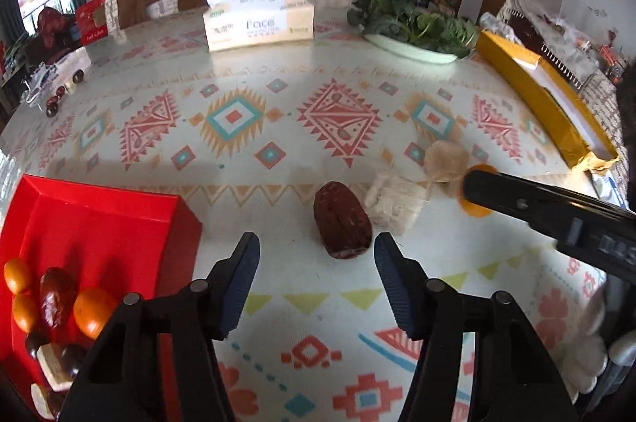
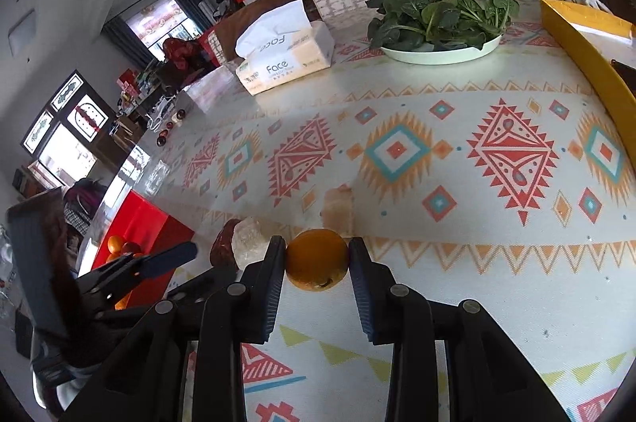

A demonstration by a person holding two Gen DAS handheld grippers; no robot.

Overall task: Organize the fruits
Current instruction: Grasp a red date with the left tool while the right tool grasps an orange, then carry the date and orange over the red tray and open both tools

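A dark red date [image 1: 342, 225] lies on the patterned tablecloth, its near end just between the tips of my left gripper [image 1: 316, 255]. The jaws stand open and neither pad touches it. At the left sits a red box [image 1: 99, 223] holding small oranges [image 1: 93, 306] and dates [image 1: 55, 297]. My right gripper [image 2: 317, 257] is shut on a small orange [image 2: 316, 263], which is held just above the cloth. In the left wrist view the right gripper [image 1: 475, 191] comes in from the right with that orange [image 1: 477, 211] partly hidden behind it.
Two pale wrapped sweets [image 1: 393, 205] [image 1: 445, 159] lie beside the date. A tissue box [image 1: 258, 20] and a plate of leafy greens [image 1: 413, 50] stand at the far side. A long yellow box [image 1: 548, 100] lines the right edge. More dates and packets [image 1: 51, 100] sit far left.
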